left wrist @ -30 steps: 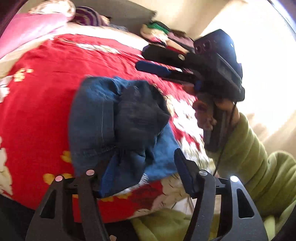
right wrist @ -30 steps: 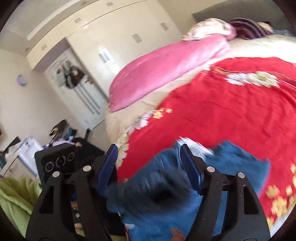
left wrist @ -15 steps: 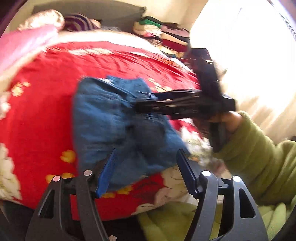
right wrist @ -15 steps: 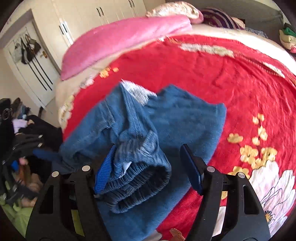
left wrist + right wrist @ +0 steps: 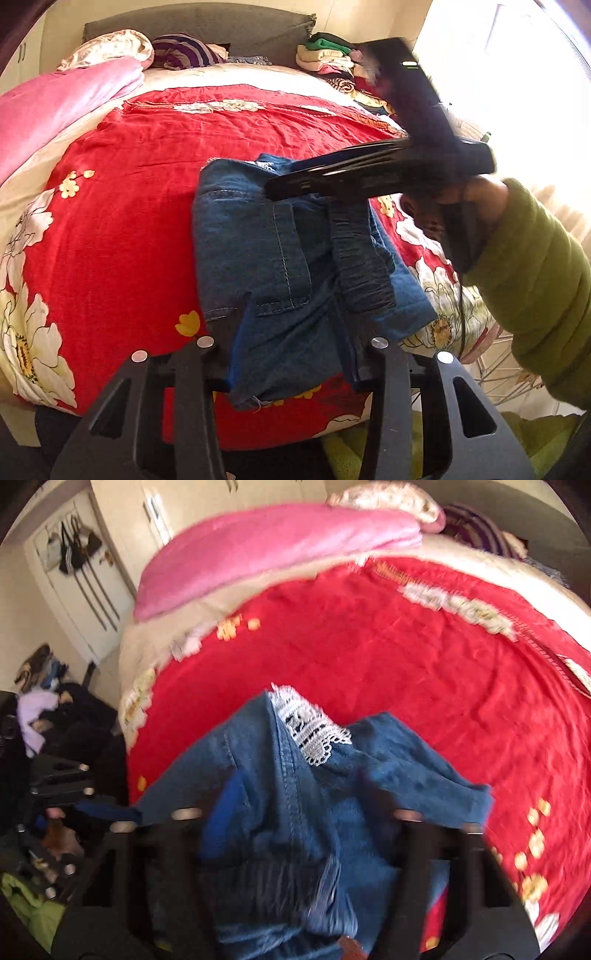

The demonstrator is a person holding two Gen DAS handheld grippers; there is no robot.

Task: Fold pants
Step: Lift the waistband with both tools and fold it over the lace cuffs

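A bedroom, sunlight pouring in from the window side, and front and centre a wide bed under a red bedspread with white and yellow flowers (image 5: 122, 221). Up at the headboard end there's a rolled pink quilt (image 5: 273, 550), a purple striped pillow (image 5: 181, 51), and a stack of folded clothes (image 5: 328, 59) in the far corner. Cream wardrobe doors with bags hanging on them (image 5: 74, 550) show in the right wrist view.

Now the action: the bundled blue denim pants (image 5: 280, 258) lie on the near part of the bedspread, close to the bed's edge, partly folded over themselves, a dark ribbed cuff draped on top and a scrap of white lace trim (image 5: 310, 727) peeking out at the far end.

Left gripper (image 5: 291, 347) is low at the near hem; its jaws have just been closing, and the denim sits between the blue pads, which look to be pressing in on the cloth. Right gripper (image 5: 299, 812), carried by a hand in a green puffy sleeve (image 5: 535, 273), comes in over the far side of the bundle. Its jaws have just been closing too, clenched onto a bunched fold of denim, though that view is blurred.
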